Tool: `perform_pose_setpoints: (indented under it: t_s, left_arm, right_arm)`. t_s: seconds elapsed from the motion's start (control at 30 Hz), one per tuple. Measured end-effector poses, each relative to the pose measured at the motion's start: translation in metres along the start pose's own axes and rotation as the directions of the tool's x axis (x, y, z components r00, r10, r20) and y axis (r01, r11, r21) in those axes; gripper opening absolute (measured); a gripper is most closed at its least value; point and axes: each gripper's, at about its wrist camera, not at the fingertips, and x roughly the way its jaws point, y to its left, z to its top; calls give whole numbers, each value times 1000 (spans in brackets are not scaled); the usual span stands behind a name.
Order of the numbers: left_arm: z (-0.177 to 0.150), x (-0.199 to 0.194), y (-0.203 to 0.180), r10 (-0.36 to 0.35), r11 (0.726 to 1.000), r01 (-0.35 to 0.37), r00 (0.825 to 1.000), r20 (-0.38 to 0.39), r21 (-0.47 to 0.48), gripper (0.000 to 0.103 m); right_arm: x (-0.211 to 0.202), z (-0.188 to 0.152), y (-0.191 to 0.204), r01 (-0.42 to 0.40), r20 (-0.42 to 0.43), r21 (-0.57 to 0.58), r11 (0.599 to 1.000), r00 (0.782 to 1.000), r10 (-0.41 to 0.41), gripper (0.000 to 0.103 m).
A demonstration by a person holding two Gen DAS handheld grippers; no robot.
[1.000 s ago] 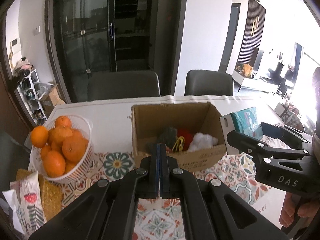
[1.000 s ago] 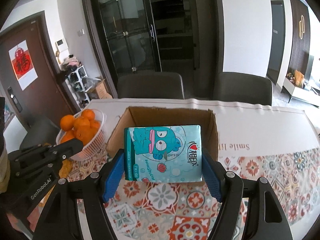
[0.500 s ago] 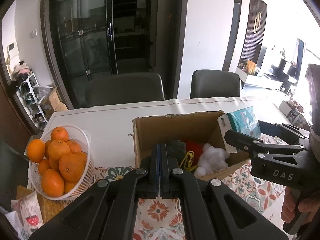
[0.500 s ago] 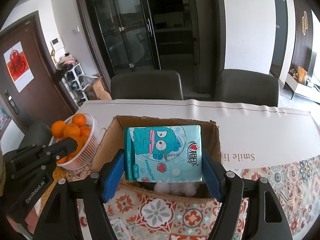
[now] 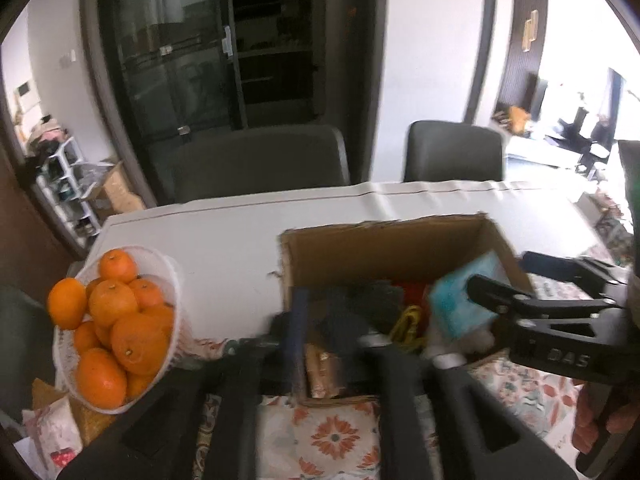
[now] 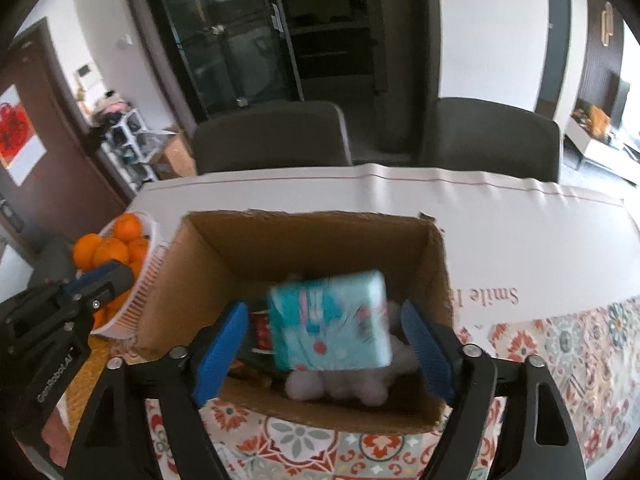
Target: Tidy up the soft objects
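Observation:
An open cardboard box [image 6: 304, 240] stands on the table. My right gripper [image 6: 324, 340] is open over the box, jaws wide apart. The teal tissue pack [image 6: 330, 322] is loose between them, blurred, dropping onto a white fluffy toy [image 6: 336, 384]. In the left wrist view the box [image 5: 384, 248] holds dark, red and yellow soft things [image 5: 408, 320] and the tissue pack [image 5: 460, 300]. My left gripper [image 5: 320, 320] sits at the box's near edge, blurred; its fingers [image 5: 298, 320] look parted.
A white basket of oranges [image 5: 116, 328] stands left of the box, also in the right wrist view [image 6: 120, 256]. Snack packets [image 5: 52, 436] lie at the near left. Two dark chairs [image 6: 272, 136] stand behind the table. A patterned cloth [image 6: 560, 344] covers the near table.
My right gripper moved forward over the box and opened, letting go of the tissue pack, which tilts and falls into the box. My left gripper moved closer to the box and its fingers parted.

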Motion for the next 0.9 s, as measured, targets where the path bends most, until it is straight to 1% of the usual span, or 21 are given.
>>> perform_pose_setpoints:
  t_s: [0.03,0.17,0.23,0.4,0.6,0.7,0.9]
  left_arm:
    - [0,1,0,15,1000,-15,1000,-6,-2,63]
    - [-6,-5,0,65,998,-65,998,18,3,66]
    - [-10,-11,1,78,997,-78,997,23,-2,67]
    - [-20,-30,3,77,997,-77,996,35,-12,70]
    - [-39,-70,0,80,997,-80,993,83,-6,70]
    - [-50,-91,-1,69,998,-69,992,107,-7,70]
    - [-75,-131,-2,58,998,-59,988,144,6,76]
  right_arm:
    - [0,-1,-1,14,-2,3,1000,1000,-14,85]
    - [-7,-8,-1,29,3,3,1000,1000,-29,85]
    - [-15,-13,1,34,12,7,999,999,-34,85]
    - [-37,-25,7,55,43,-2,998,998,-55,85]
    - [-78,-46,18,71,100,-5,997,992,-70,85]
    - [-99,-60,25,82,127,-6,997,989,-81,85]
    - [-135,-90,36,90,161,11,996,983,-91,85]
